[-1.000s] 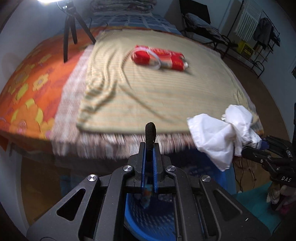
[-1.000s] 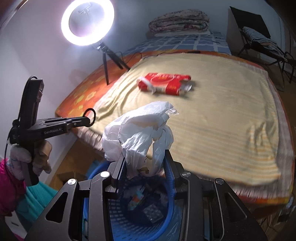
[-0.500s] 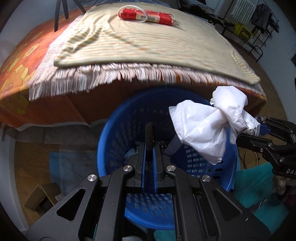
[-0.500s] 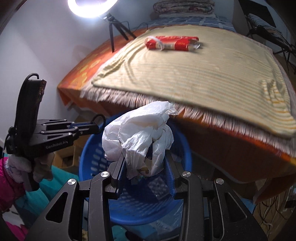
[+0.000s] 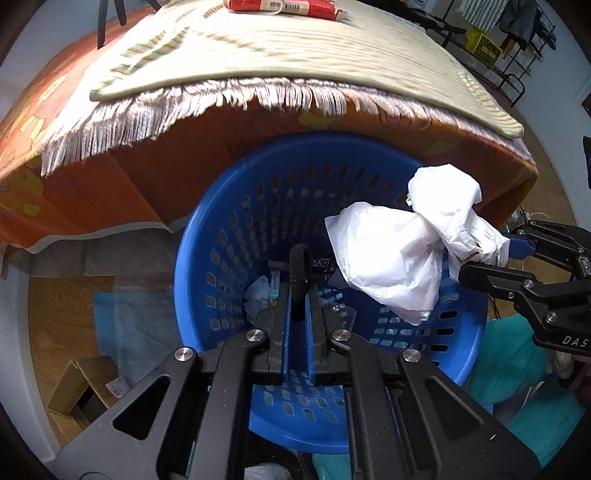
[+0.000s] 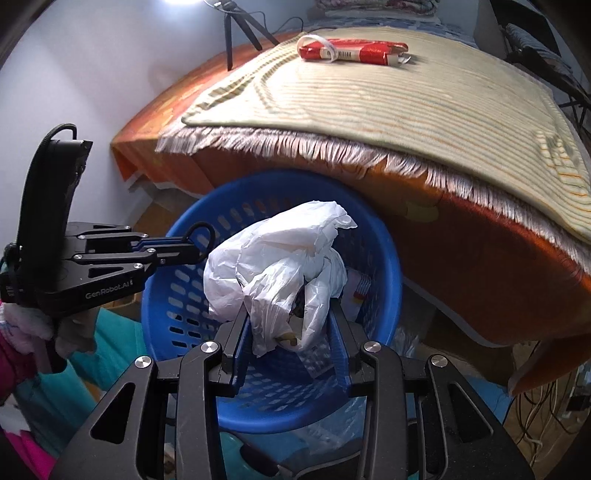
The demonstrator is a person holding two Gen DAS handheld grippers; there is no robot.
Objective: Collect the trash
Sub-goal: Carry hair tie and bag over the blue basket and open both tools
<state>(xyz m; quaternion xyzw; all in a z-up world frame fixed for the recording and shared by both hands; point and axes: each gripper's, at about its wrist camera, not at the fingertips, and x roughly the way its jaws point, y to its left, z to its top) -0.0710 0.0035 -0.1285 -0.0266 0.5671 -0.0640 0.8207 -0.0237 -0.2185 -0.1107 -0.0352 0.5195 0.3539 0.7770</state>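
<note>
A blue perforated basket (image 5: pixel 229 229) (image 6: pixel 384 258) stands on the floor against the bed, with several scraps of trash at its bottom. My left gripper (image 5: pixel 298 258) is shut on a black hair tie (image 5: pixel 300 271) and hangs over the basket's mouth; it also shows in the right wrist view (image 6: pixel 201 245). My right gripper (image 6: pixel 288 325) is shut on a crumpled white plastic bag (image 6: pixel 273 266) (image 5: pixel 406 254), held above the basket's right side. A red wrapper (image 5: pixel 284 5) (image 6: pixel 351 50) lies far back on the bed.
The bed with a striped fringed blanket (image 5: pixel 295 55) (image 6: pixel 406 103) over an orange sheet overhangs the basket. A cardboard box (image 5: pixel 85 387) lies on the wooden floor at left. A tripod (image 6: pixel 236 29) stands on the bed's far left. Teal cloth (image 5: pixel 517 369) is beside the basket.
Both grippers have come down and back from over the bed to above the blue basket, each still holding its item. The bed has shifted up and away in both views.
</note>
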